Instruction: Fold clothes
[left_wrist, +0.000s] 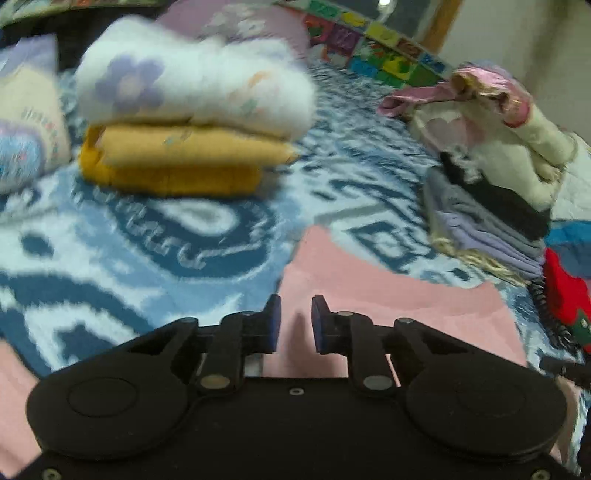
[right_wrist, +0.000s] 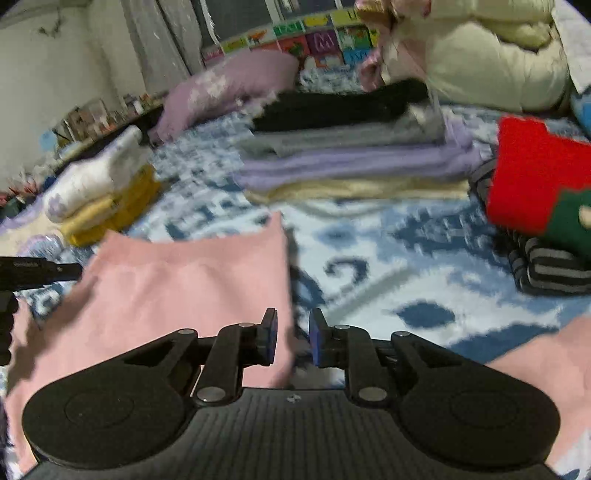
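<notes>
With both the left gripper (left_wrist: 296, 321) and right gripper (right_wrist: 293, 338) released over the pink garment (right_wrist: 184, 284) lying near the yellow-and-white folded stack (right_wrist: 99, 199), the fold seemed underway, and the next move likely called for pinching its edge.

Motion blur smears the white floral bundle (left_wrist: 192, 81); the pink garment (right_wrist: 177, 280) runs off-frame.

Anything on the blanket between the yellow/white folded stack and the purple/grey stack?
Only bare blue-and-white patterned blanket between the yellow-and-white folded stack and the purple-grey-black stack; left wrist view shows it.
</notes>
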